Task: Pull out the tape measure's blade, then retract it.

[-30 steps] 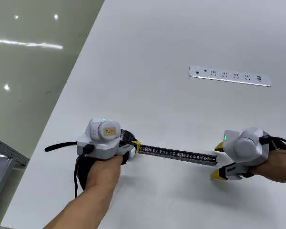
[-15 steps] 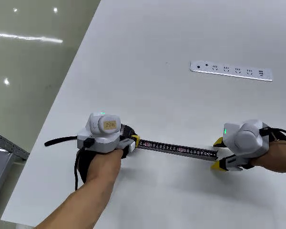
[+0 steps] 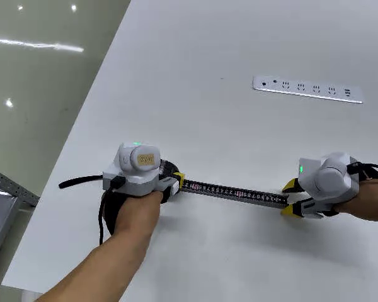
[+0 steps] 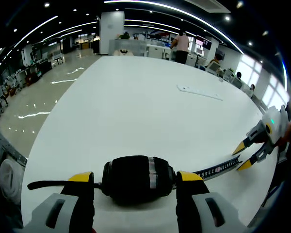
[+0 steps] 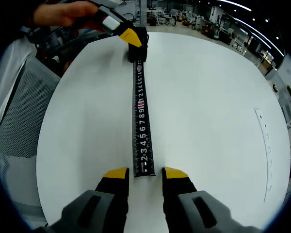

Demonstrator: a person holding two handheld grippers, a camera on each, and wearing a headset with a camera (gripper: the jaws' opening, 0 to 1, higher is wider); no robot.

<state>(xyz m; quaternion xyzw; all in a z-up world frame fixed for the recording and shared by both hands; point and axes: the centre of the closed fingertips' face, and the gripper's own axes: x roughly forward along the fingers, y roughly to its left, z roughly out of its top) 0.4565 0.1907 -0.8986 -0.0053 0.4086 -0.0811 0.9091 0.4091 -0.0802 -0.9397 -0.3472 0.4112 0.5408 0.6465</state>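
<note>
Workbench (image 3: 239, 50) white, floor (image 3: 44, 82) glossy — left gripper (image 4: 135, 177) clamps tape measure (image 4: 131, 180), right gripper (image 5: 145, 174), jaws parted.

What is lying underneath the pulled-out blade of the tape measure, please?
Bare white table shows along both edges of the blade. The strip directly beneath is covered, so whether the blade rests on the table or hovers just above cannot be told.
</note>
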